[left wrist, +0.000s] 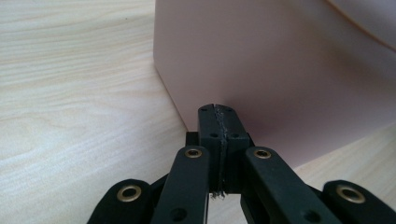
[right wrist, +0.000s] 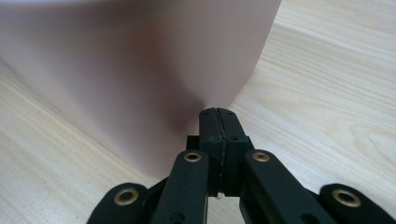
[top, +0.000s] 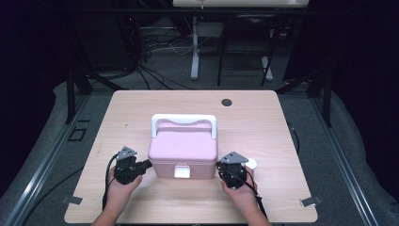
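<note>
- The worktop [top: 141, 108], a pale wood-grain top, carries a pink lidded storage box and both grippers; a dark round grommet hole [top: 227, 102] sits near its far edge.
- The pink storage box [top: 183, 150] stands upright near the middle of the worktop, toward the person's side. Its lid is down and sits flush on the body.
- The box's white carry handle [top: 184, 120] lies folded back over the far part of the lid, untouched.
- The left gripper [top: 147, 164] is at the box's left side, low down, pointing at the wall. In the left gripper view its jaws are pressed together with nothing between them, and their tips [left wrist: 218, 112] meet or nearly meet the pink wall close to its near corner.
- The right gripper [top: 219, 165] mirrors it at the box's right side. Its jaws are likewise closed on nothing, with the tips [right wrist: 218, 113] up against the pink wall beside the corner.
- The white front latch [top: 182, 172] looks snapped down over the middle of the front wall.
- A small white round object [top: 251, 163] lies on the worktop just beyond the right gripper; what it is cannot be told.
- Judged from this, the work is at an early stage: the box is braced or about to be nudged from both sides. The latch is unopened, the lid unraised and the handle unlifted, so all of that is left.
</note>
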Available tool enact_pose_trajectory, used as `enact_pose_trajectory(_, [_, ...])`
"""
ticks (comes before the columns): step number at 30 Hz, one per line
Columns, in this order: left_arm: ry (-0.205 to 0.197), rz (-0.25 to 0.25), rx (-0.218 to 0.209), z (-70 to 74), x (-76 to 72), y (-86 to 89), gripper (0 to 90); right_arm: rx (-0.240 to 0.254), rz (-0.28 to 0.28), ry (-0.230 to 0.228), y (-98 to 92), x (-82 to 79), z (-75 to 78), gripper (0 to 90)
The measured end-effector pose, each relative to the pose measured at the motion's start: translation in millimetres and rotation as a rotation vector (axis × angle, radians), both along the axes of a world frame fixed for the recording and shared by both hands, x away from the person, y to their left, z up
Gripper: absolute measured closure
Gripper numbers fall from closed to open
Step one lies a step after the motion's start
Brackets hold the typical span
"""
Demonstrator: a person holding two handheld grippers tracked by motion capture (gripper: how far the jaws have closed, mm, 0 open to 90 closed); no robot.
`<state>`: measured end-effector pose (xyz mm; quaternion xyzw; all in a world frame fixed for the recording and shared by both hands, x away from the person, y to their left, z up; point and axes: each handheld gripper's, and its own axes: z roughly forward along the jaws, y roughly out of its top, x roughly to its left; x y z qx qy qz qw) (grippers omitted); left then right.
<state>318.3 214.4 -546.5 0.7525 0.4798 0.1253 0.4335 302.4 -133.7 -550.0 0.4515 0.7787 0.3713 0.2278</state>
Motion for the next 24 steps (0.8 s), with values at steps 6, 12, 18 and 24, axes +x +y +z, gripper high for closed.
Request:
enact_pose_trajectory(6, [0.002,-0.017,0.006,0.6,-8.8,-0.4,90.0,0.004,0.001,0.014,-2.2,-5.8,0.9,90.0])
enact_pose_trajectory(12, [0.006,-0.024,0.005,0.9,-15.7,0.3,90.0,-0.007,0.016,0.018,-2.8,-12.8,1.8,90.0])
enact_pose_trajectory(18, [0.014,-0.038,0.008,1.7,-22.6,1.4,90.0,-0.002,0.024,0.023,-3.5,-19.9,2.1,90.0])
enact_pose_trajectory(24, [0.019,-0.048,0.007,2.1,-30.1,1.3,90.0,-0.009,0.031,0.025,-4.2,-26.9,2.6,90.0])
